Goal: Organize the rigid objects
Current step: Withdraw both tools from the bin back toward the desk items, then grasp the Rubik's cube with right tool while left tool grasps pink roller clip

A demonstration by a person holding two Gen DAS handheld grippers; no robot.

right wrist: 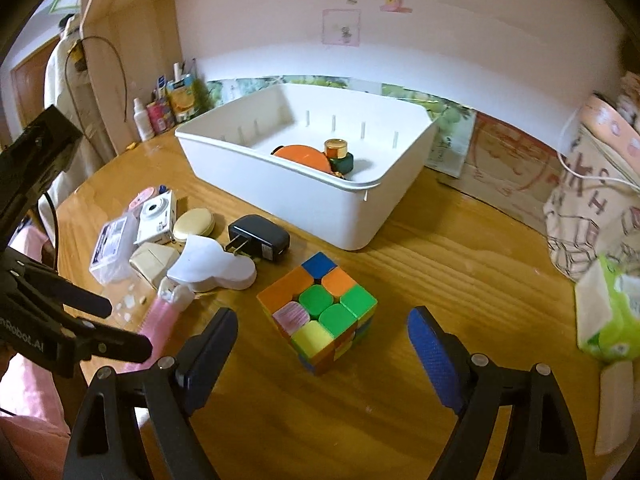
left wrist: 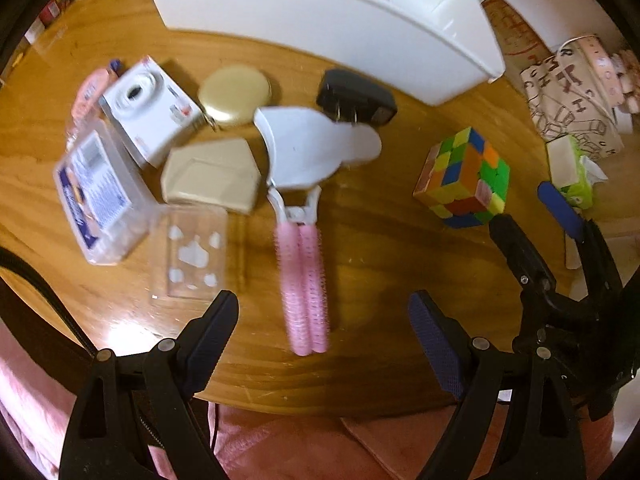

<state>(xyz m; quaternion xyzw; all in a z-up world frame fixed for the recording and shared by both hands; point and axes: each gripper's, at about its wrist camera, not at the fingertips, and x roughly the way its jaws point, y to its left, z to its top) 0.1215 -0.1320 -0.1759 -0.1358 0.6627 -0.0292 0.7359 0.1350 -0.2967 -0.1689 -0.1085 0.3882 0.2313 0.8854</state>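
Blue-padded fingers of the right gripper (right wrist: 322, 344) are standing wide apart and holding nothing, with the colourful puzzle cube (right wrist: 318, 312) sitting on the wooden table (right wrist: 460, 280) between and just ahead of them. The left gripper (left wrist: 322, 336) is likewise gaping wide and gripping nothing, its fingers flanking the near end of the pink hair-roller clip (left wrist: 304, 276). Beyond that clip are lying a white curved piece (left wrist: 308, 148), a black plug adapter (left wrist: 356, 98), a round gold compact (left wrist: 236, 94), a beige case (left wrist: 212, 176), a white camera (left wrist: 150, 110) and a clear labelled box (left wrist: 98, 192). Farther back, the white bin (right wrist: 288, 176) is holding an orange disc (right wrist: 304, 158) and a gold-capped green bottle (right wrist: 338, 158).
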